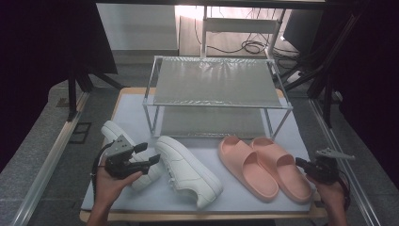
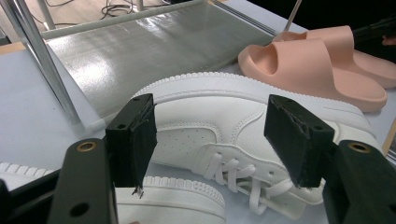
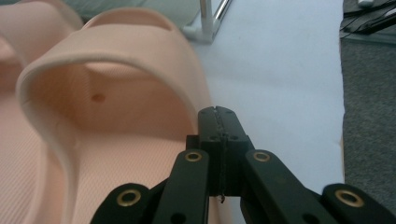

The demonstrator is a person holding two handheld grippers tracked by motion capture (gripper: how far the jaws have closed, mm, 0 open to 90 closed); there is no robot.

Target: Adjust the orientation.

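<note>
Approach to white sneaker before rack — left gripper spread wide, right gripper pressed together, empty; best lowered squarely astride the upper.

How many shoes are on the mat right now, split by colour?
White sneakers: 2, one beside the other, which lies under the left tool.
Pink slides: 2, one side by side with the other, which is next to the right tool.
Total: 4 shoes.
</note>
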